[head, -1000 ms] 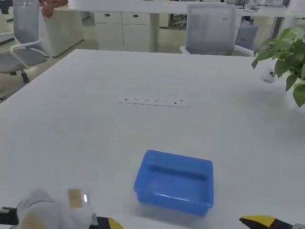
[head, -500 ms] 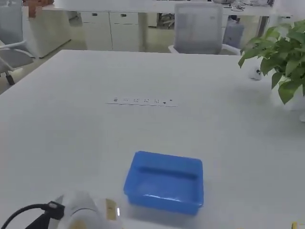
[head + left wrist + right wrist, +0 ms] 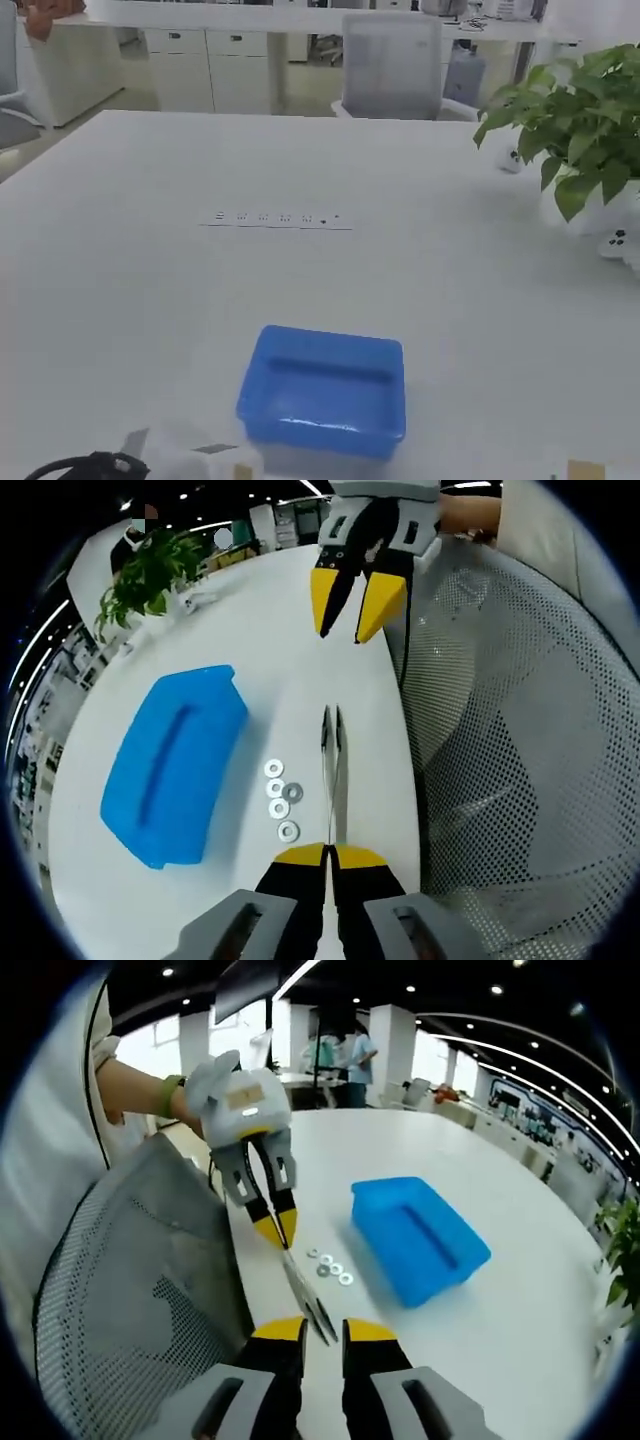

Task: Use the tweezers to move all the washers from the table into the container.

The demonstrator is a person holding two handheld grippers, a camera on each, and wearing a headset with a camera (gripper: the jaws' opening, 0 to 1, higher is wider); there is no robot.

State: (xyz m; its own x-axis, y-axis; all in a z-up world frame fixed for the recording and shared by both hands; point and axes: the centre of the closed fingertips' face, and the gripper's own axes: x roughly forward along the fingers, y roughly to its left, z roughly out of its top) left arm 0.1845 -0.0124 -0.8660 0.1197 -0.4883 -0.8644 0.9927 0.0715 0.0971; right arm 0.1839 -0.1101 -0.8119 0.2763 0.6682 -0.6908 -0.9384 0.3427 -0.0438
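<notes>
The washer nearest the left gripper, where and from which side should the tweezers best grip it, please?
Likely its rim on the side facing the tweezers, coming from above: one tip in the hole, one outside. The washer lies flat on the table, and the blue container stands on the far side.

This is an open-plan office. The wide white table [image 3: 150,300] has a row of power sockets [image 3: 275,218] set flush into its top. Just past the table's far edge stands a grey mesh-backed office chair [image 3: 392,65]. Behind it, white drawer cabinets [image 3: 215,70] sit under another long desk [image 3: 250,17]. A leafy potted plant [image 3: 575,130] grows at the table's right side. A second mesh chair back [image 3: 520,730] stands against the table's near edge. Beyond the table, the right gripper view shows a broad hall with a square white column [image 3: 395,1045] and recessed ceiling spotlights [image 3: 497,989]. People [image 3: 345,1060] stand there among more desks.
</notes>
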